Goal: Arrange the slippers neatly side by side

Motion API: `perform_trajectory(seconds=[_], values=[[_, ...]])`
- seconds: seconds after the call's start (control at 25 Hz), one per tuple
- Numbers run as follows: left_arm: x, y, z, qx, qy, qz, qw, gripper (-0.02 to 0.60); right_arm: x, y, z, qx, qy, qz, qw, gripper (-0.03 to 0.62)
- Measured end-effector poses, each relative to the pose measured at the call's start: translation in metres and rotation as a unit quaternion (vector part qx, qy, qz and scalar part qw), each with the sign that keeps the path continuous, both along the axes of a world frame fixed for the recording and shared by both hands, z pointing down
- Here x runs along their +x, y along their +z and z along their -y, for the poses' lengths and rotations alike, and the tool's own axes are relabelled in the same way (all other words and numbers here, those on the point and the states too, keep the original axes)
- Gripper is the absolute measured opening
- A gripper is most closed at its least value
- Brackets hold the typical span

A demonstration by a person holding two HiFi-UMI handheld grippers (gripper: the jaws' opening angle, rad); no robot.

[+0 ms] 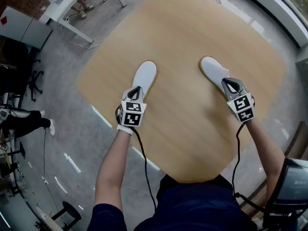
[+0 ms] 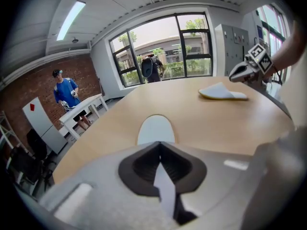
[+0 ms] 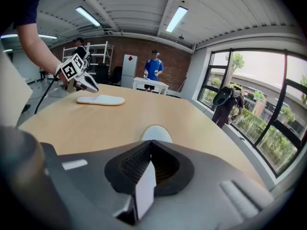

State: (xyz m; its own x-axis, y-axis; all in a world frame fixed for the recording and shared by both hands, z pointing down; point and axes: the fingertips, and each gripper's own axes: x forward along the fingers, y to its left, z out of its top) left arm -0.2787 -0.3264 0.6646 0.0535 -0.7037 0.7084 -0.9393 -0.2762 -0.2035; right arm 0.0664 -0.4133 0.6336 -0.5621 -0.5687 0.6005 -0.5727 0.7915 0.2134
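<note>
Two white slippers lie apart on the round wooden table (image 1: 192,129). The left slipper (image 1: 145,75) points away from me, and my left gripper (image 1: 136,88) sits at its heel with jaws closed together. In the left gripper view that slipper (image 2: 154,128) shows just beyond the shut tips (image 2: 159,145); I see nothing between them. The right slipper (image 1: 214,71) lies angled, with my right gripper (image 1: 231,83) at its heel, jaws also together. Its toe (image 3: 156,134) shows past the shut tips (image 3: 149,143). Both heels are hidden by the jaws.
The table's near edge runs close to my body. A white desk (image 1: 67,8) and black chairs (image 1: 29,81) stand on the floor to the left. A person in blue (image 2: 64,92) stands by that desk, another (image 2: 151,67) by the window. A screen (image 1: 293,182) sits lower right.
</note>
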Motion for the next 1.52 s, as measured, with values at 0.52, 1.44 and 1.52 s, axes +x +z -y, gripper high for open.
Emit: perform_trajectory(seconds=[0.52,1.44,1.52], values=[[-0.001,0.041,-0.001,-0.022,0.038,0.108,0.9932,0.003,0.008,0.07,0.008,-0.021,-0.066,-0.138,0.988,0.008],[0.024,0.054,-0.037,0.01,-0.096,0.005,0.9953,0.003,0.011,0.088,-0.021,-0.125,0.134,0.007,0.983,0.008],[0.03,0.057,-0.039,0.007,-0.102,-0.009,0.9947,0.003,0.012,0.091,-0.023,-0.131,0.138,0.011,0.982,0.008]])
